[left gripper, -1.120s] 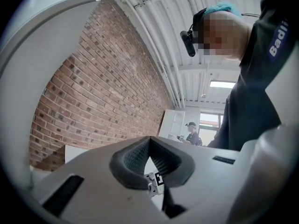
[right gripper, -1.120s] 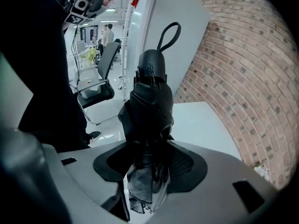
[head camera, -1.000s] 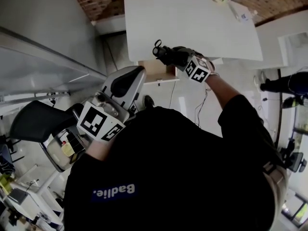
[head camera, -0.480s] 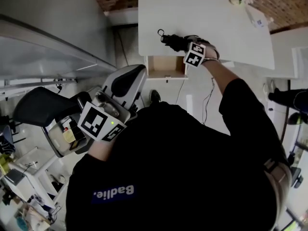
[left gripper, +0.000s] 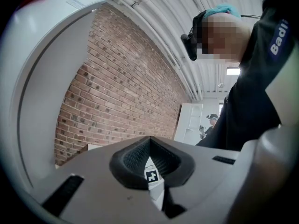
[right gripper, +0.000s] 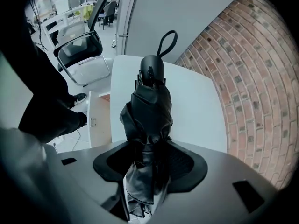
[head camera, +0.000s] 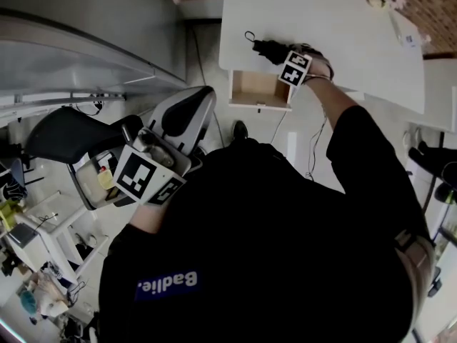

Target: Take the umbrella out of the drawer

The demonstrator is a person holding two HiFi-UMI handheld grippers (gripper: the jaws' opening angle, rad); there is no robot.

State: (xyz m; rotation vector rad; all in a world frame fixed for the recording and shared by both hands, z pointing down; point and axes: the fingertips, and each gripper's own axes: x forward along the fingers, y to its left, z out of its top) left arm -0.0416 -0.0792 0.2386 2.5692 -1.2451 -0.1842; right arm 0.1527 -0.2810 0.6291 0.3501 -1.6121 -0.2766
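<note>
In the head view, the right claw (head camera: 278, 54) reaches out over the white surface (head camera: 321, 13) with the folded black umbrella (head camera: 263, 46) in it. The umbrella is low over the top near the front edge; I cannot tell whether it touches. Just below that edge the drawer (head camera: 258, 90) stands pulled open, and its wooden inside looks empty. The left claw (head camera: 187, 109) is held back near the person's body, beside an office chair (head camera: 64, 136).

In the left gripper view, the left claw (left gripper: 150, 160) has its jaws brought together on nothing (only the brick wall (left gripper: 121, 92) lies beyond).

In the right gripper view, the right claw (right gripper: 149, 160) stands wide, its pads pressed on the umbrella's bunched fabric (right gripper: 150, 106), with the strap loop (right gripper: 166, 42) at the far end.

By my reading the removal itself is done. What seems left is setting the umbrella down and letting go.
</note>
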